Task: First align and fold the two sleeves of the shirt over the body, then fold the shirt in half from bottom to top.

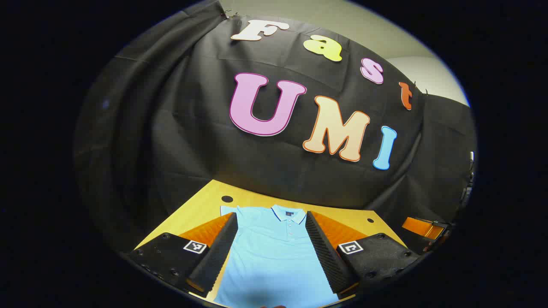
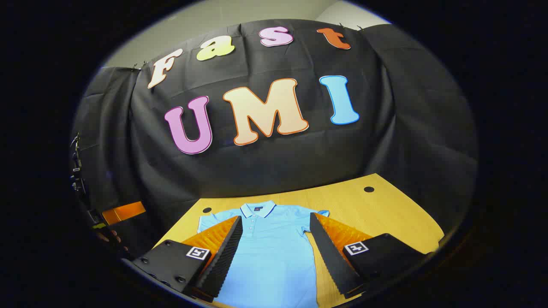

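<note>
Both grippers, left (image 1: 272, 252) and right (image 2: 276, 256), hang open above the shirt (image 1: 274, 256). It lies flat on the table (image 2: 385, 209), collar at 12 o'clock, sleeves unfolded. I judge folding is not begun; first, grip a sleeve (image 2: 209, 222).

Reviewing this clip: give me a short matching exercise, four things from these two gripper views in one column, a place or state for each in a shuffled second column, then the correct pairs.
Things:
1. shirt
2. collar
3. left gripper
4. table

Places or states:
A. open, fingers spread above the shirt body
B. lying flat, sleeves not yet folded
C. wooden top with dark round holes
D. at the far end, toward the black cloth

Pairs: 1-B, 2-D, 3-A, 4-C
</note>
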{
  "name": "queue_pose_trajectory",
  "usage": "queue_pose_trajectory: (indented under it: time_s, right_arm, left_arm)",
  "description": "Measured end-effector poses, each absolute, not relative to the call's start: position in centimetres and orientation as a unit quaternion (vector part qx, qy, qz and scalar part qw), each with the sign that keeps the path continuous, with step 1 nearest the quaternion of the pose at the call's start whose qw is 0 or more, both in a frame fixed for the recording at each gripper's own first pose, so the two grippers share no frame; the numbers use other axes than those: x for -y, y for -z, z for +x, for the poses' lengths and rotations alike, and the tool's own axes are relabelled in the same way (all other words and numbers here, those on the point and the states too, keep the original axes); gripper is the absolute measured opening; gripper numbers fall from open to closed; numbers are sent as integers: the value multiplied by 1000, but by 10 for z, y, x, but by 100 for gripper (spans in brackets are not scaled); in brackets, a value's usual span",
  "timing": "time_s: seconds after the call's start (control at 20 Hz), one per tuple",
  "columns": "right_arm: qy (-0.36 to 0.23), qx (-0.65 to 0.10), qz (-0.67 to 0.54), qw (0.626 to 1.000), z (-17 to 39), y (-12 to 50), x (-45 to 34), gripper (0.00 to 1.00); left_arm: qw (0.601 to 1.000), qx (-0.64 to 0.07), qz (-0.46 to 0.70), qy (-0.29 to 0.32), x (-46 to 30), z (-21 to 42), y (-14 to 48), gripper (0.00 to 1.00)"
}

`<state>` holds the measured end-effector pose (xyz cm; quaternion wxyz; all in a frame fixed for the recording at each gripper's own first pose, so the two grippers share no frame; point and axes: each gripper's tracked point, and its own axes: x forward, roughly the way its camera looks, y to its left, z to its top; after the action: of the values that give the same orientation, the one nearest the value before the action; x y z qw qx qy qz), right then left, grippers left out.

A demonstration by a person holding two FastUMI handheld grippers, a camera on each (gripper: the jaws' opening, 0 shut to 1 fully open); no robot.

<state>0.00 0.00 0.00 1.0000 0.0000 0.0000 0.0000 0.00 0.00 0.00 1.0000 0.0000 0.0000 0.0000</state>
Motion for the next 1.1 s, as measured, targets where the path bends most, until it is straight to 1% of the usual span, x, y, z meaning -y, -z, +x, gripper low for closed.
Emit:
queue_pose_trajectory:
  time_s: [0.05,0.1,0.55,0.8,0.95,1.1]
  right_arm:
    - [1,-6,2,1000,2,2,3,98]
    - [-1,-8,7,1000,3,4,2,98]
    - [-8,-18,13,1000,10,8,3,98]
    - [-7,-26,-6,1000,16,16,5,98]
    - [-10,-35,-10,999,28,17,11,98]
    - [-9,-45,-8,999,53,16,22,98]
  left_arm:
    - [1000,-2,2,-2,0,0,1,95]
    - [1000,-5,2,-4,0,0,4,95]
    - [1000,-17,0,-15,-5,-4,10,95]
    - [999,-23,-17,-18,-7,-7,17,95]
    - [999,-30,-9,-24,-12,-10,22,95]
    - [999,-31,7,-27,-11,-12,21,95]
